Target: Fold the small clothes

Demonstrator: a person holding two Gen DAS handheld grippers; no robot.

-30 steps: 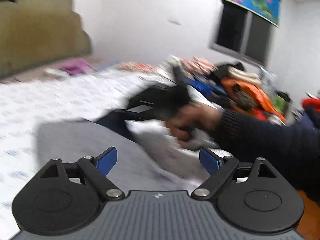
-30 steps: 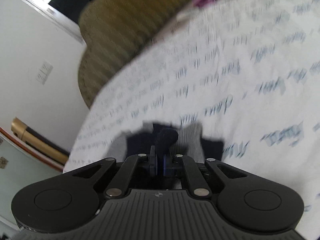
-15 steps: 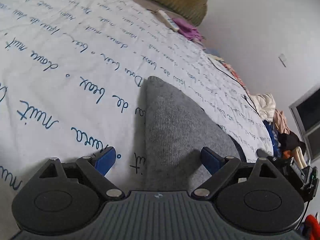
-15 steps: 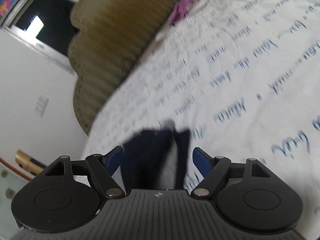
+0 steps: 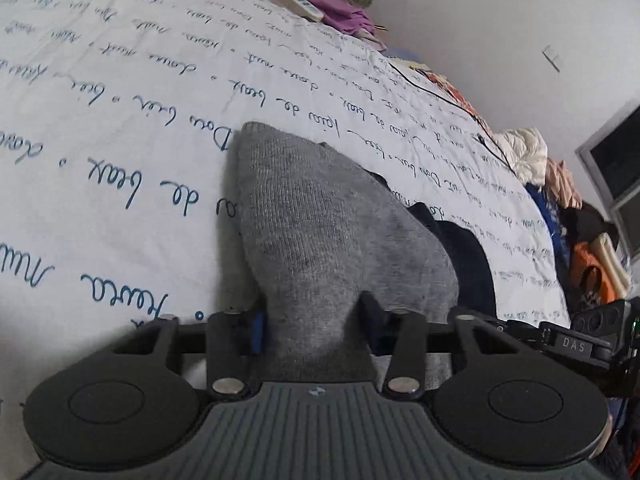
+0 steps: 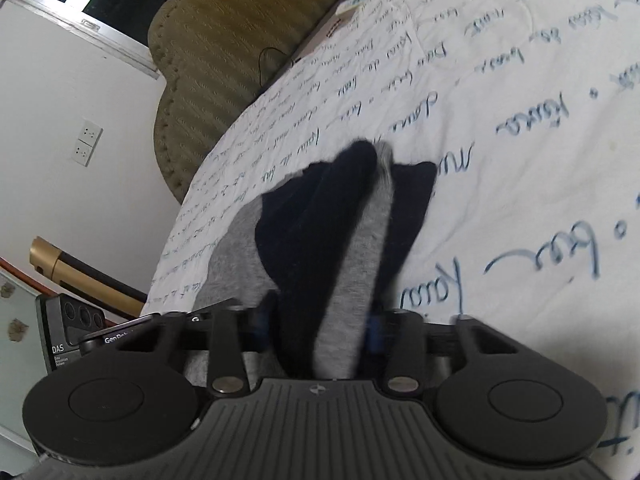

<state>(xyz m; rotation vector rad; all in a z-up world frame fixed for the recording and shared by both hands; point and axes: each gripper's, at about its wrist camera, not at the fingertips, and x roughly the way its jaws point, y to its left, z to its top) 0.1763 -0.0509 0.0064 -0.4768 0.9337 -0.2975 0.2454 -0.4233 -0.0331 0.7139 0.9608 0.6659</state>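
1. Sock point(image 5: 320, 220), grey with navy heel and toe, lies flat on the white bedsheet point(image 5: 120, 120) printed with blue handwriting, well away from the olive headboard point(image 6: 224, 40).
2. Half a second ago both grippers were spread wide with the sock between their blue pads; now both have narrowed onto the fabric. That suggests the grasp is made and a fold can begin.
3. Left gripper point(image 5: 314, 326): jaws pinched on the grey end of the sock, nearest the camera.
4. Right gripper point(image 6: 320, 326): jaws closed around bunched grey and navy cloth at the sock's other end.
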